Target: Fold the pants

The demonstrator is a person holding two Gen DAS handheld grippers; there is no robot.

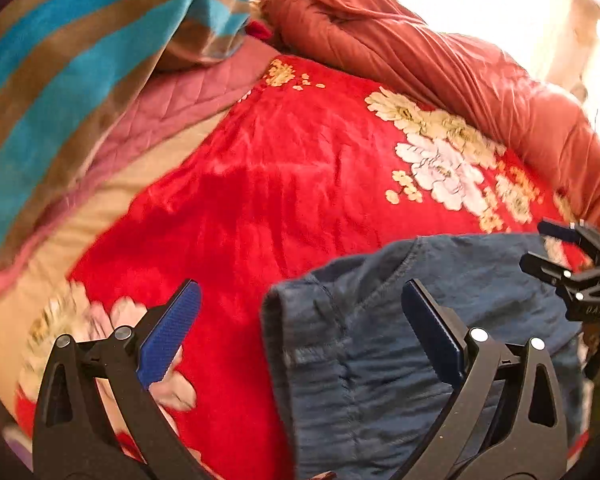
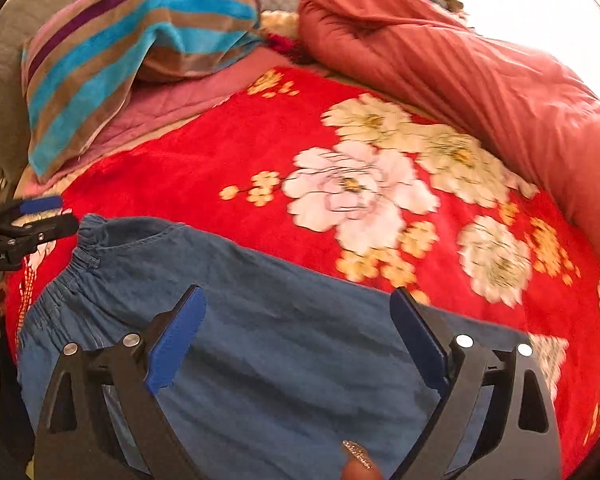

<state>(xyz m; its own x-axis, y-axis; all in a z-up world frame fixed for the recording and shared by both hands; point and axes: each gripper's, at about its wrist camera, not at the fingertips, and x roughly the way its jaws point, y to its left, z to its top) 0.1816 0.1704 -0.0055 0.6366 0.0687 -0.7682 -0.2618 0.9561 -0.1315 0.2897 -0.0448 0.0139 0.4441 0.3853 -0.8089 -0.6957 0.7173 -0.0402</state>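
Blue pants point(image 2: 260, 344) lie flat on red floral bedspread point(image 2: 204, 168), long axis left-right, waistband toward left gripper point(image 1: 300, 332). Both grippers' fingers spread, nothing pinched. Right gripper point(image 2: 298, 336) hovers over mid-leg; L nearer waistband edge.

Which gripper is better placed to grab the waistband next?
Probably left. The left gripper hangs open right at the jeans' gathered waistband. The right gripper, also open, sits over the middle of the fabric, away from that edge.
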